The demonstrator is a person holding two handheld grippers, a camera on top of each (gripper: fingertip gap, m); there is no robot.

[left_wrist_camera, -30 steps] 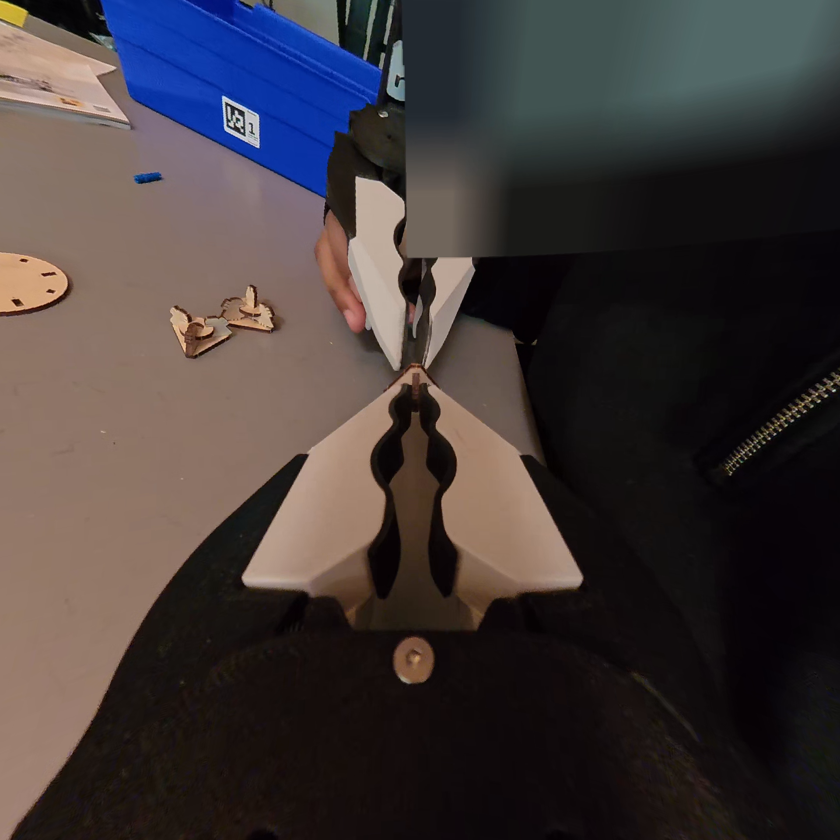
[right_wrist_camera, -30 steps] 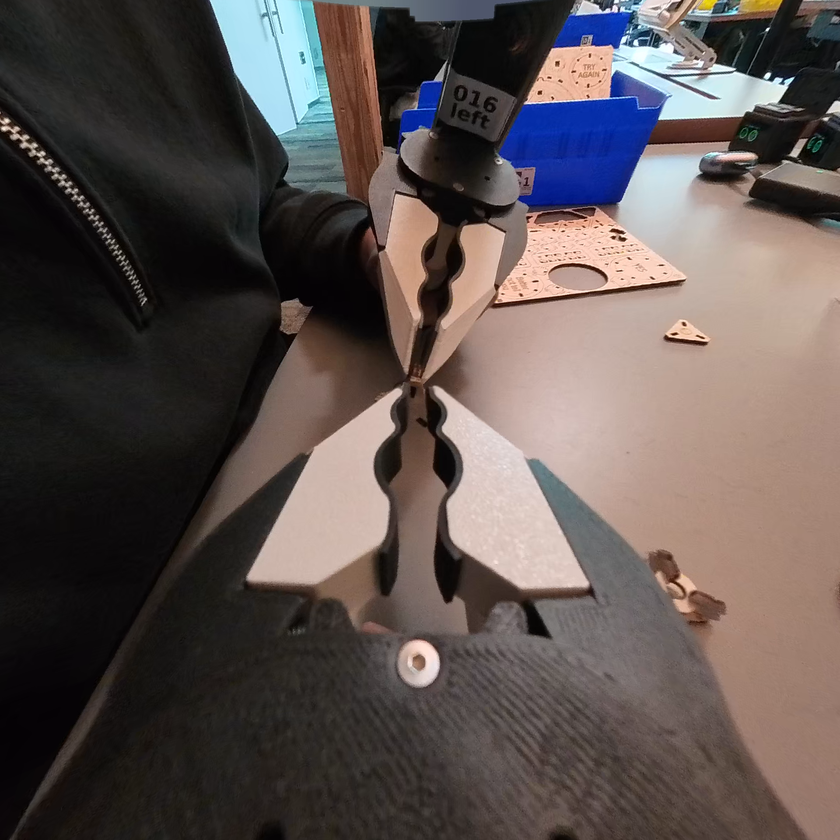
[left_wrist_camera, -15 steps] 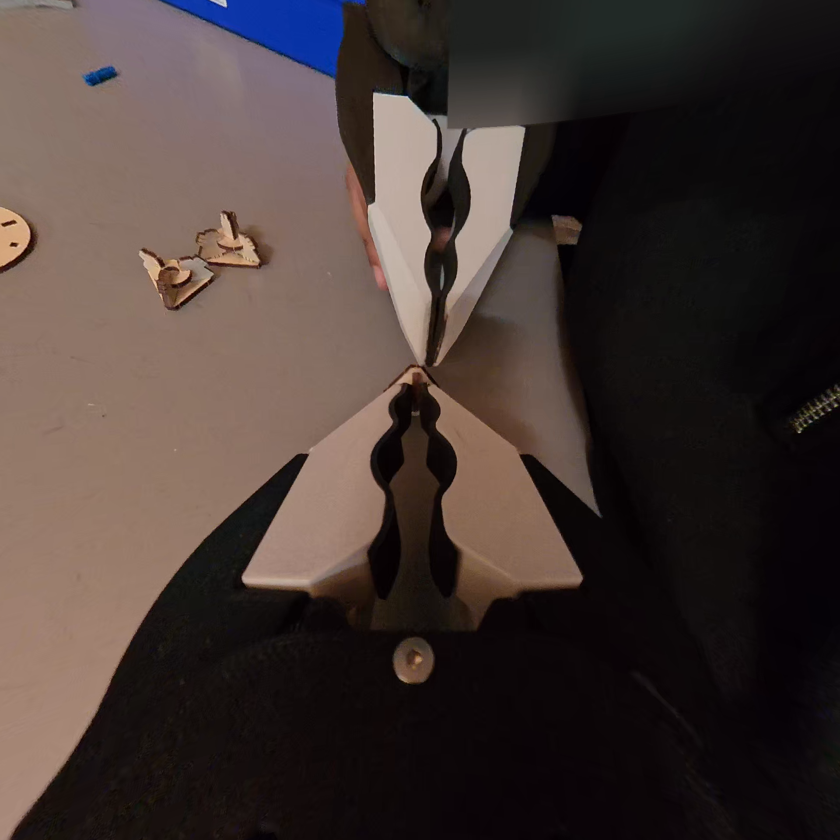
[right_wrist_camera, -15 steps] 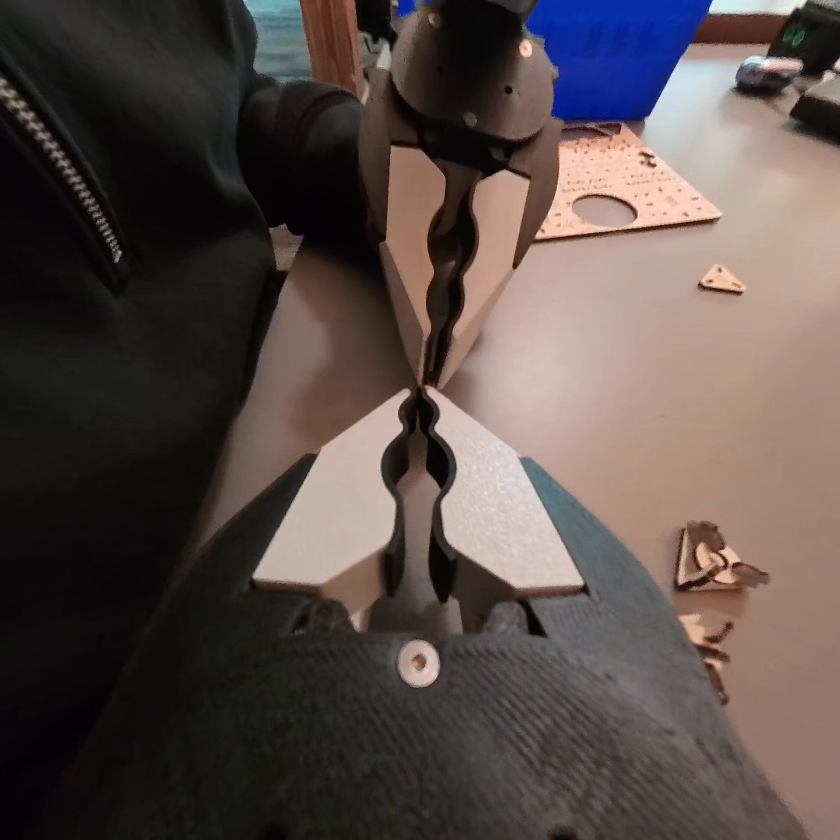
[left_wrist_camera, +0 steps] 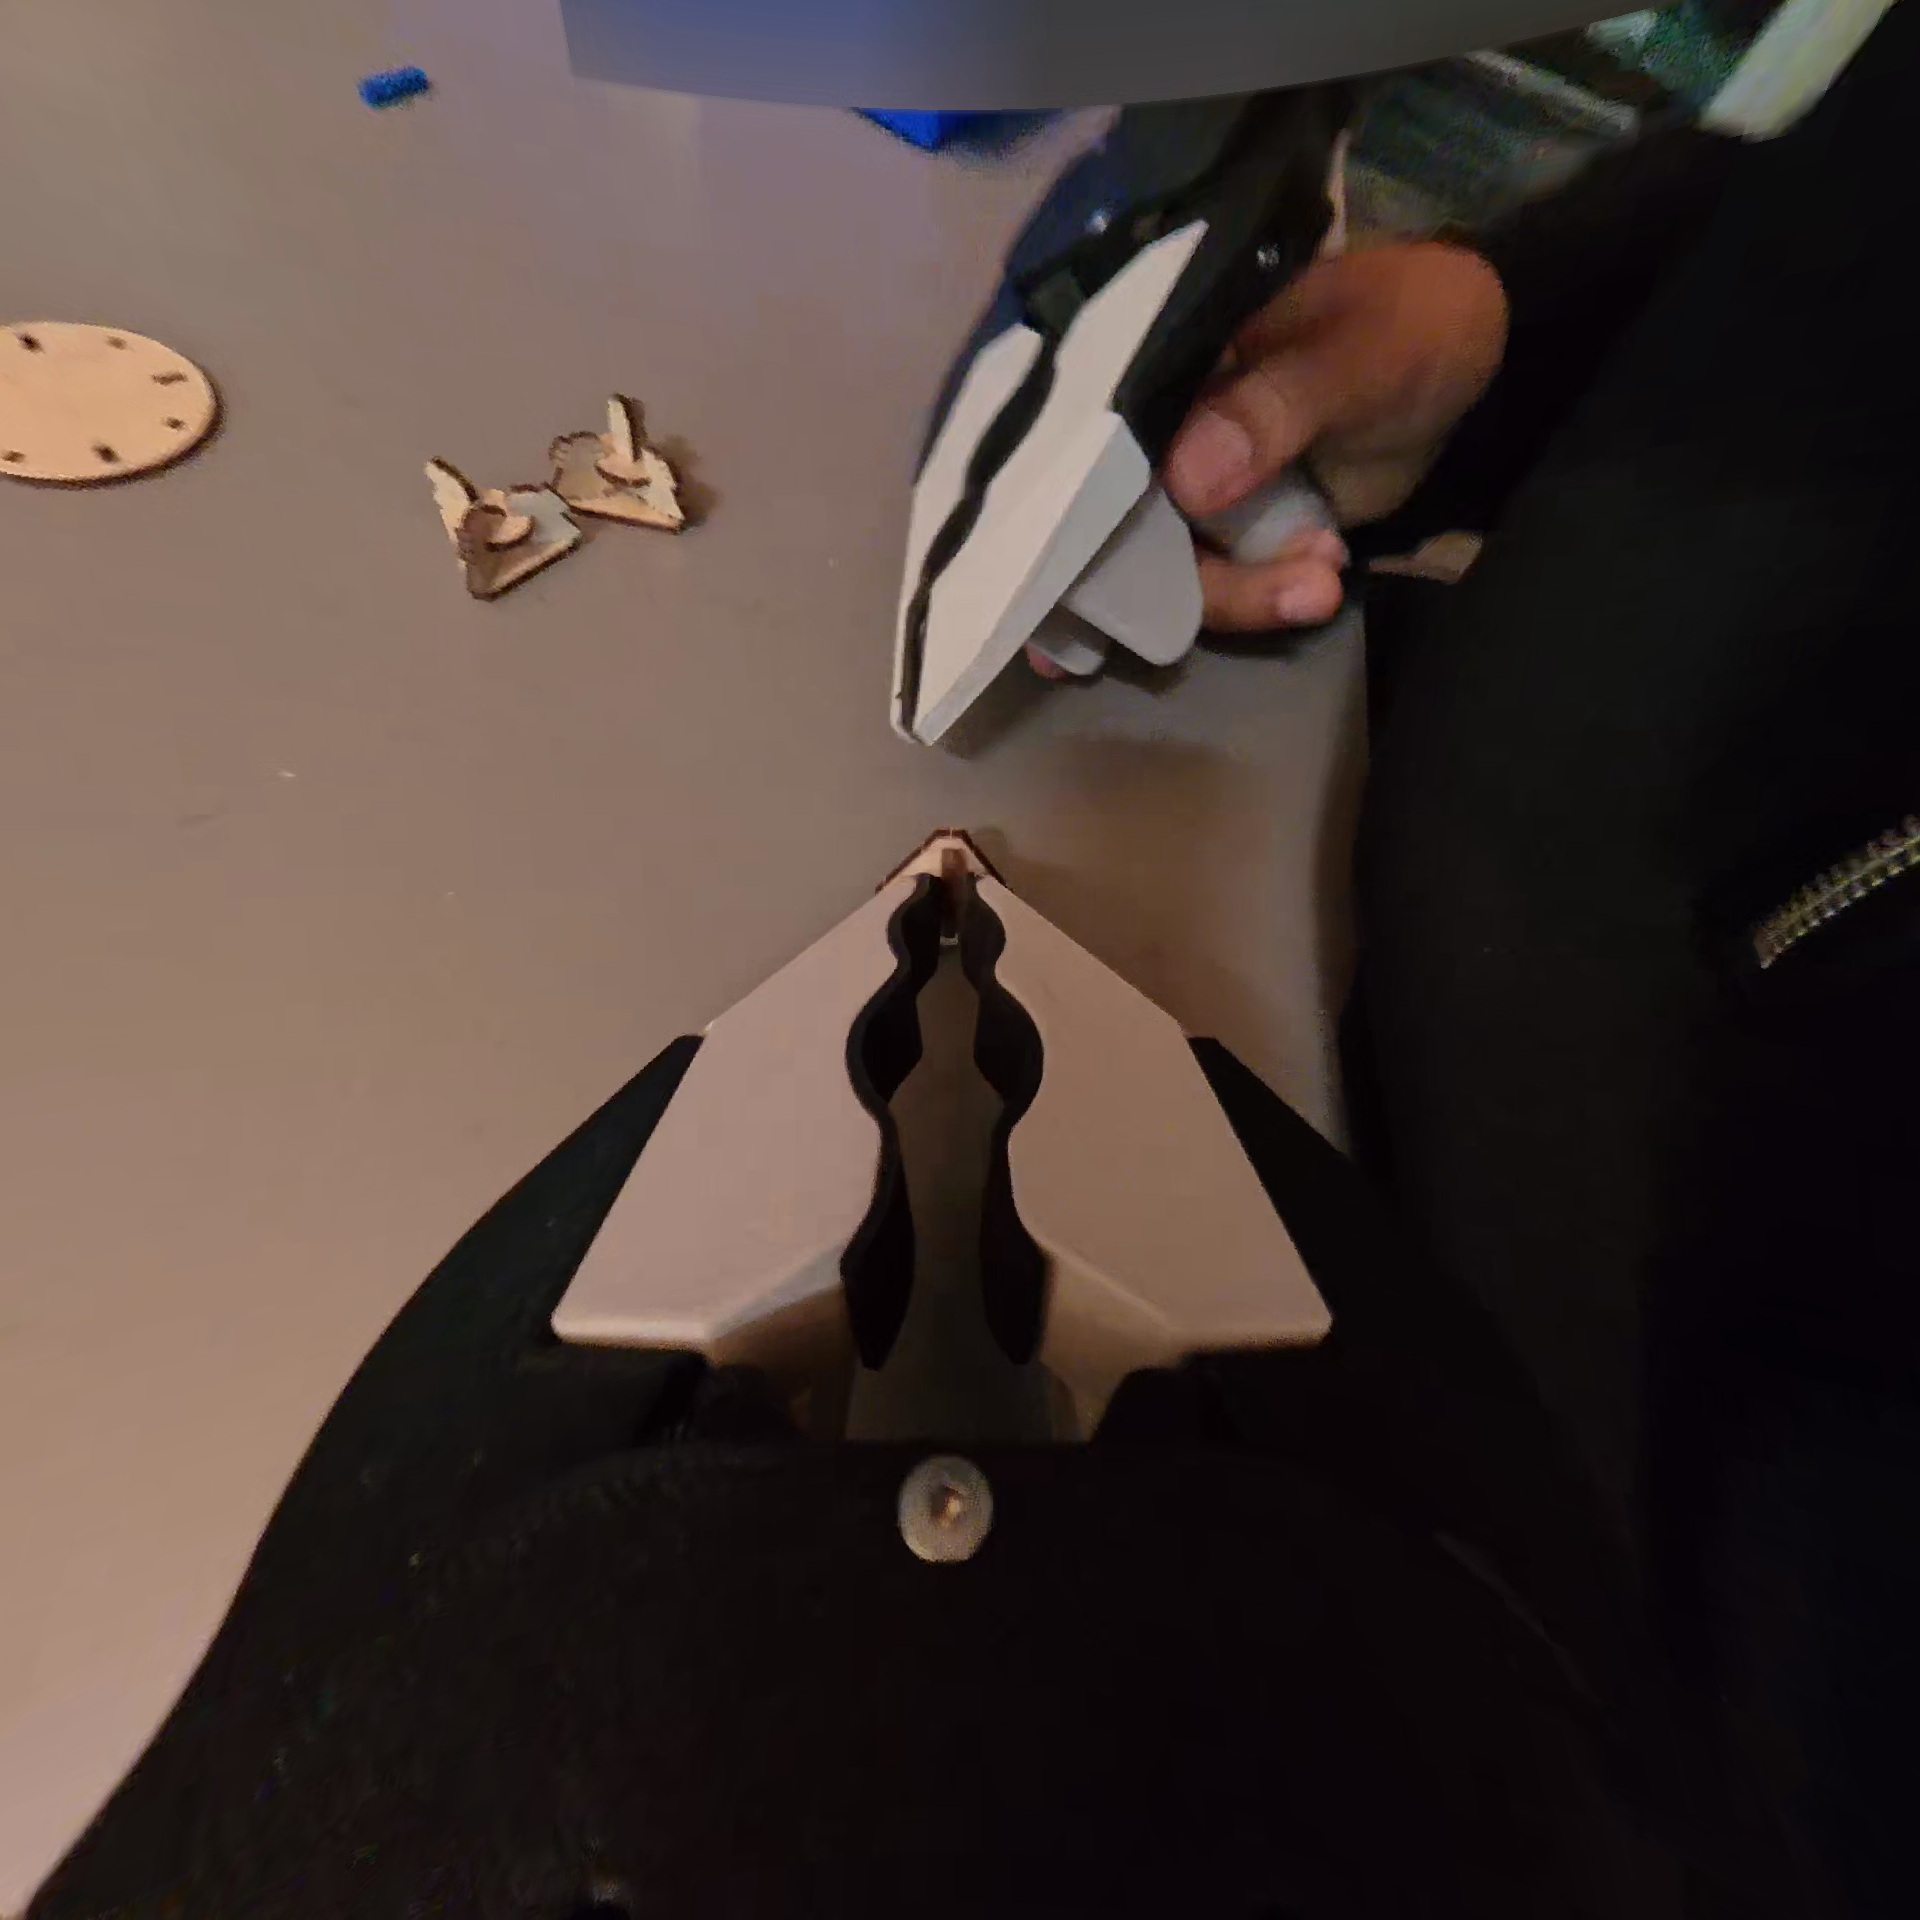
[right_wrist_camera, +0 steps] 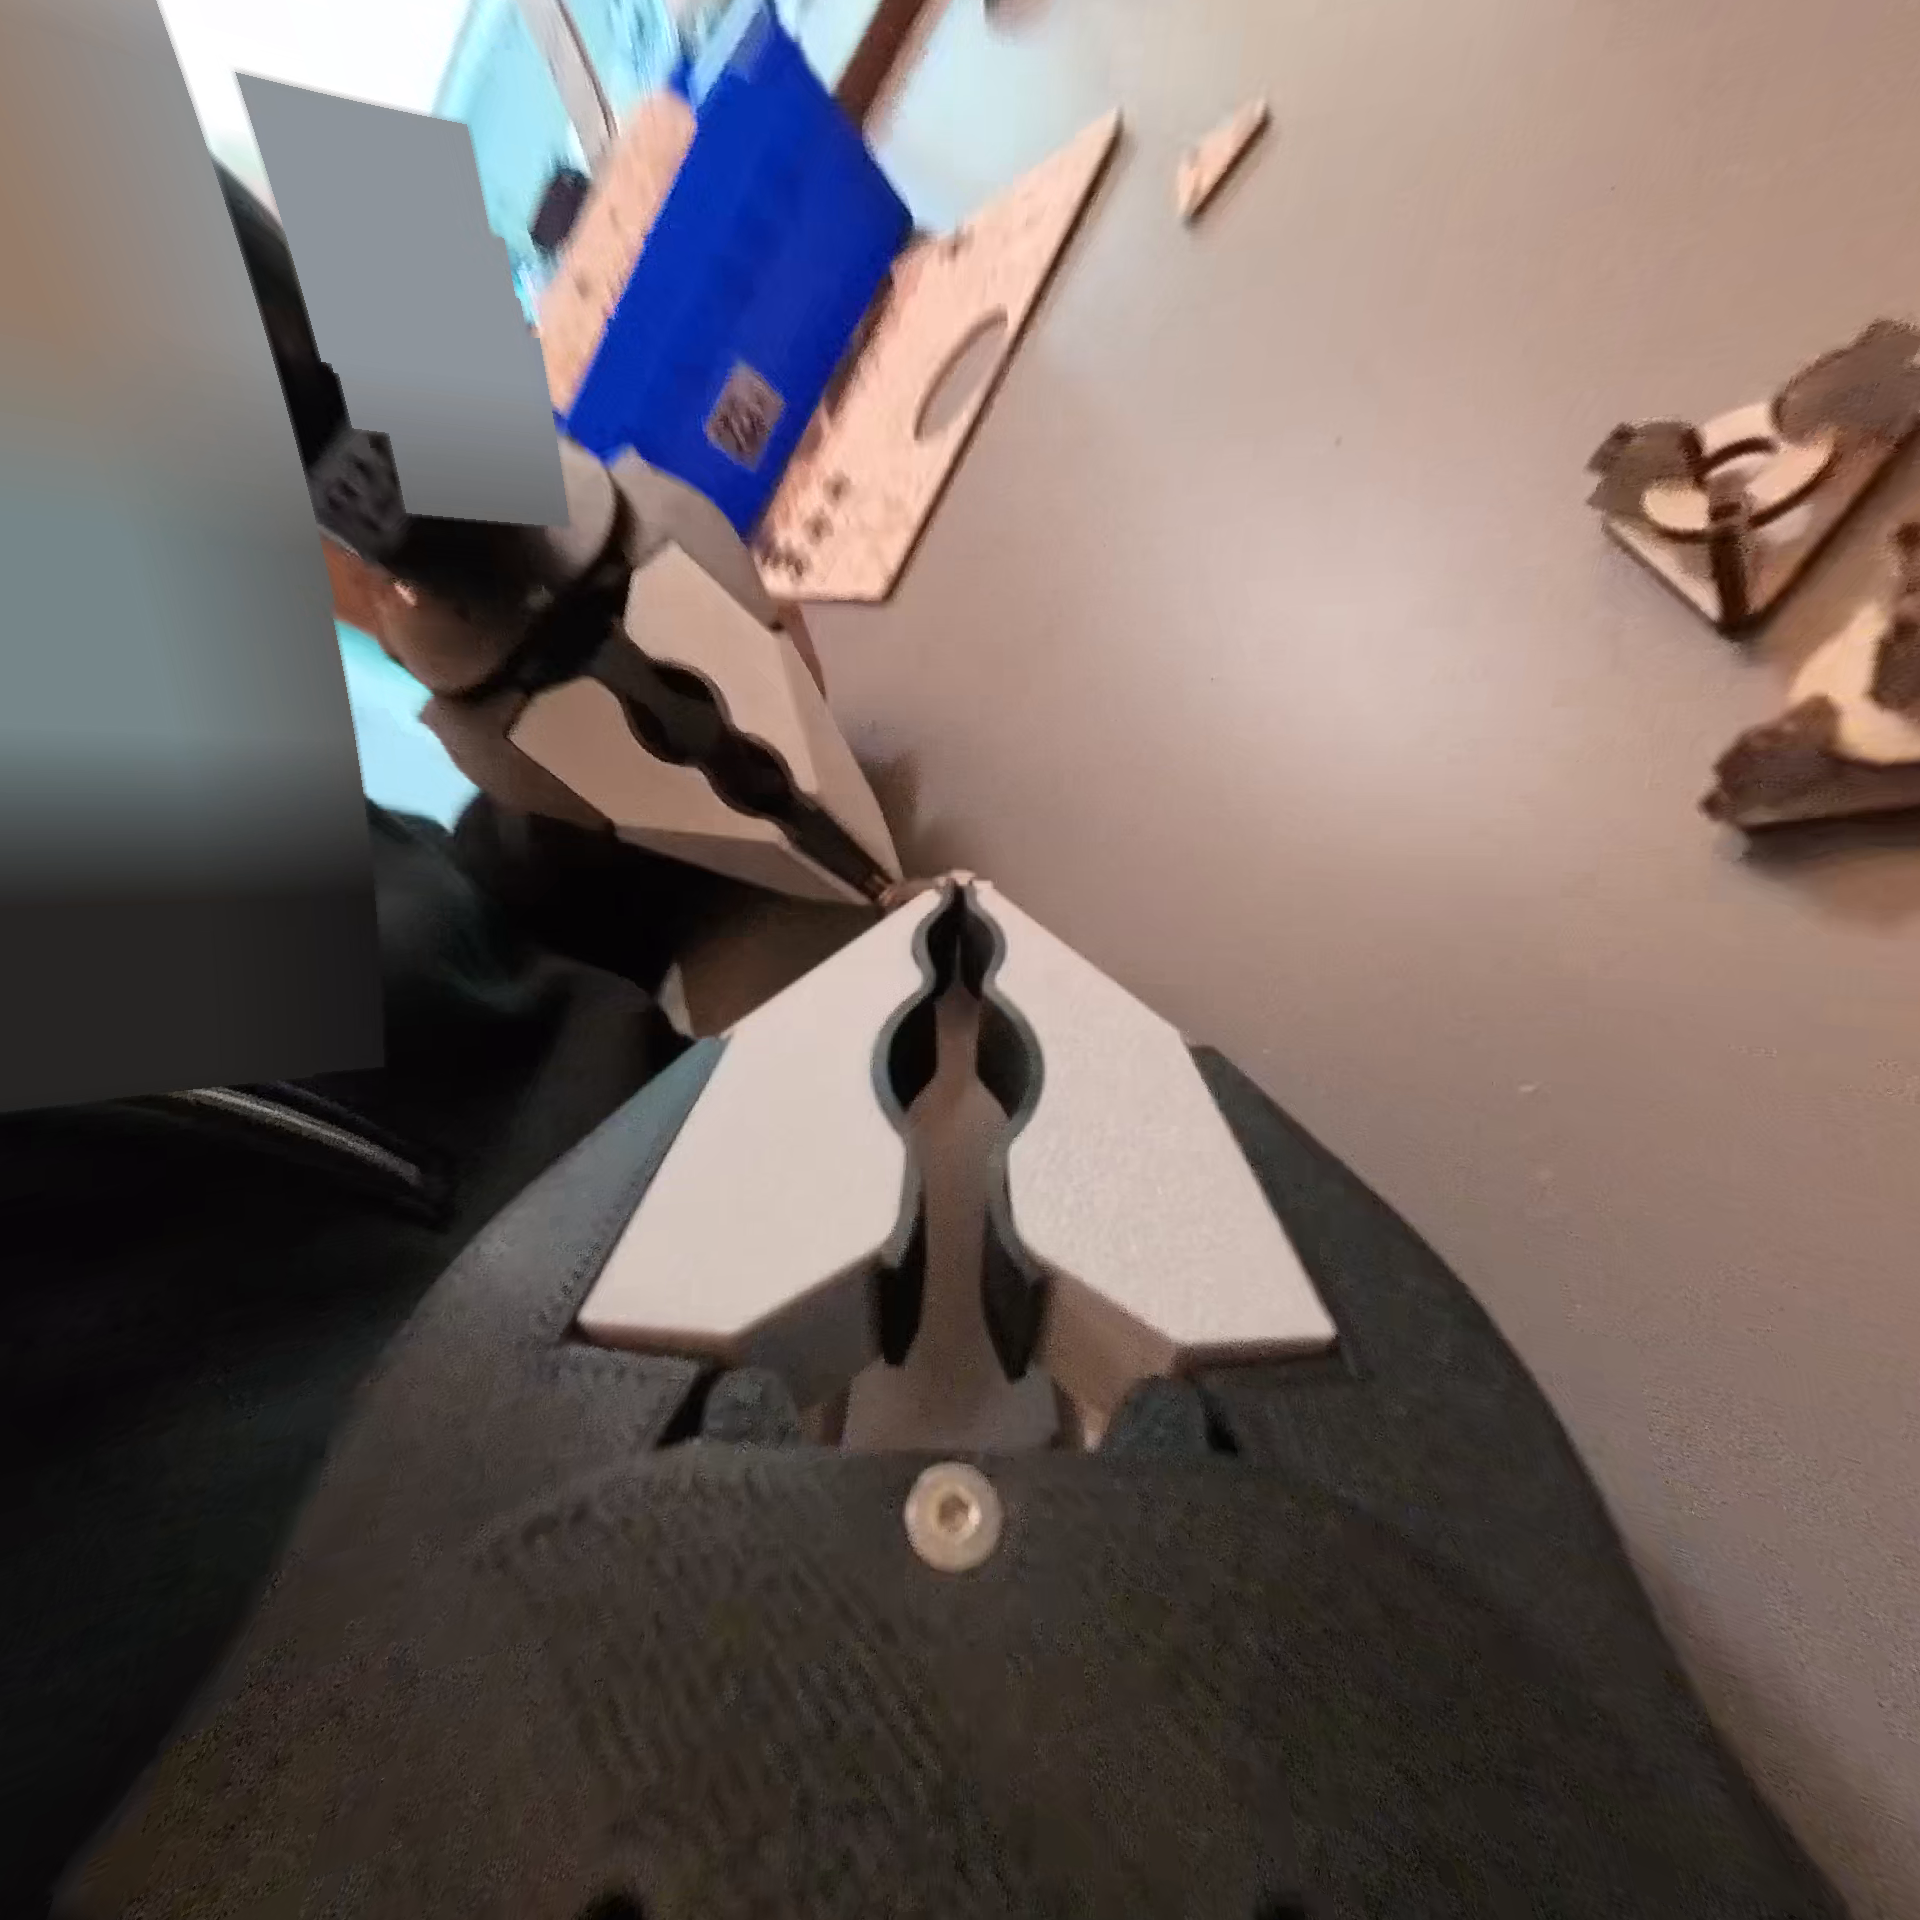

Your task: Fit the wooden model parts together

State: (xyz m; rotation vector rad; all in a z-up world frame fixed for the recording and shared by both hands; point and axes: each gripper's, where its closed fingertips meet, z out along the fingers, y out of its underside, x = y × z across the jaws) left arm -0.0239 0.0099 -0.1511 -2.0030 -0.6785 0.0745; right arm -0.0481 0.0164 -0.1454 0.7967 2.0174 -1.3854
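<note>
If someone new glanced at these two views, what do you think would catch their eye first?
Most likely the left gripper, shut on a small wooden piece that peeks out at its tips, with the right gripper angled in close from above, a hand behind it. Next, two small wooden assemblies and a wooden disc lie on the grey table to the left.

claws 2 [left_wrist_camera: 948, 862] | wooden assemblies 2 [left_wrist_camera: 509, 525] | wooden disc 1 [left_wrist_camera: 99, 400]

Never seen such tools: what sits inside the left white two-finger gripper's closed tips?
A thin pale wooden piece with dark edges, pinched at the tips of the left gripper; its fingers hide most of it.
</note>
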